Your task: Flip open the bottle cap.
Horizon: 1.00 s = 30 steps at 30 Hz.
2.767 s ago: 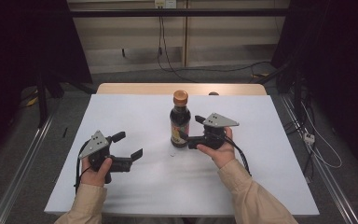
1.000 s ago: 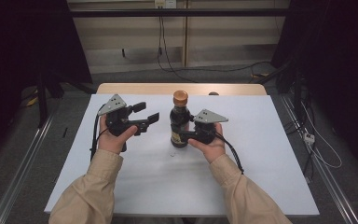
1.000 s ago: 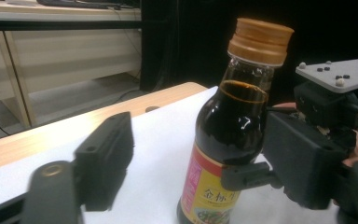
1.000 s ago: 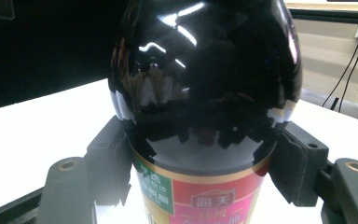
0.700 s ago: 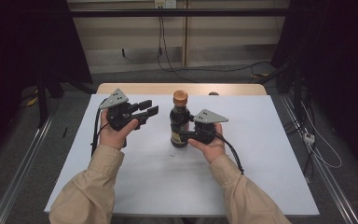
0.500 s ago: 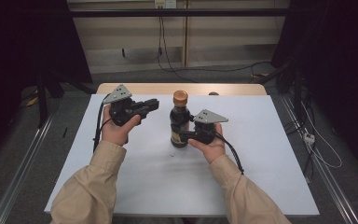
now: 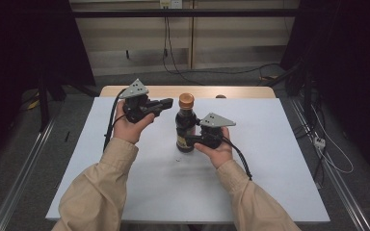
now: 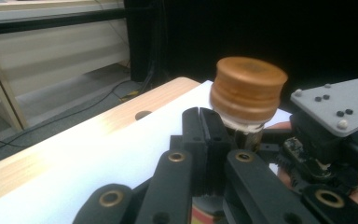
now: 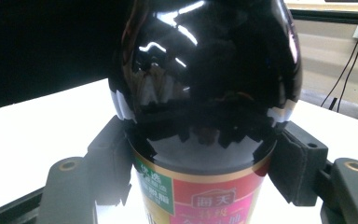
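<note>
Soy sauce bottle (image 7: 186, 126) upright mid-surface (image 7: 270, 144), pinched at its body by the right tongs (image 7: 189, 140). Left tongs (image 7: 166, 102), spread a second ago, have just pressed together empty beside the brown cap (image 8: 248, 88): likely approaching to unscrew it.

We're looking at a dim room with black surroundings, the white surface (image 7: 270, 159) lit evenly from above and shadows soft. Window-like glare streaks the dark bottle (image 9: 205, 84), and the orange cap (image 8: 248, 88) and near tool parts are blurred.
</note>
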Each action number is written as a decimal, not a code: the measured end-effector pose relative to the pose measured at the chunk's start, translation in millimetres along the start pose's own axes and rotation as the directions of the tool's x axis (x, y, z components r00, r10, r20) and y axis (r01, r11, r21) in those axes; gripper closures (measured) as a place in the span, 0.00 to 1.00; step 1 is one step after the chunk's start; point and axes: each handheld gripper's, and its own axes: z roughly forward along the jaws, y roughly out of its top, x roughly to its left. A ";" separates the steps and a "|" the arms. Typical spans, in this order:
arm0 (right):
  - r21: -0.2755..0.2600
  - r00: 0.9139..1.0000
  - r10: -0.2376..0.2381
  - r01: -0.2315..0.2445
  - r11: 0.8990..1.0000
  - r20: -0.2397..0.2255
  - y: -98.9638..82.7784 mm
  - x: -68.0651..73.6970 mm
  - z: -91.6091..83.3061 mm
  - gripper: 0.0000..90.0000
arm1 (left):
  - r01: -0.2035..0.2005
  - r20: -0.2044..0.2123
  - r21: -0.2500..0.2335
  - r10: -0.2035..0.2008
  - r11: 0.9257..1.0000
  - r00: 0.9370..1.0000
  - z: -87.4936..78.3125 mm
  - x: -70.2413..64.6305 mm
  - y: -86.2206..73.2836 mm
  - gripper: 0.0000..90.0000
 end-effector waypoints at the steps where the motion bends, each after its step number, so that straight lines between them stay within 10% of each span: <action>1: 0.000 1.000 0.000 0.000 1.000 0.000 0.0 0.0 0.0 0.34 | -0.002 0.003 0.000 0.002 1.000 1.000 0.7 -1.4 2.0 1.00; 30: 0.003 1.000 0.007 -0.007 1.000 0.002 0.2 -1.0 -0.4 0.34 | -0.022 0.043 0.033 0.020 0.999 0.999 8.1 -7.9 18.9 1.00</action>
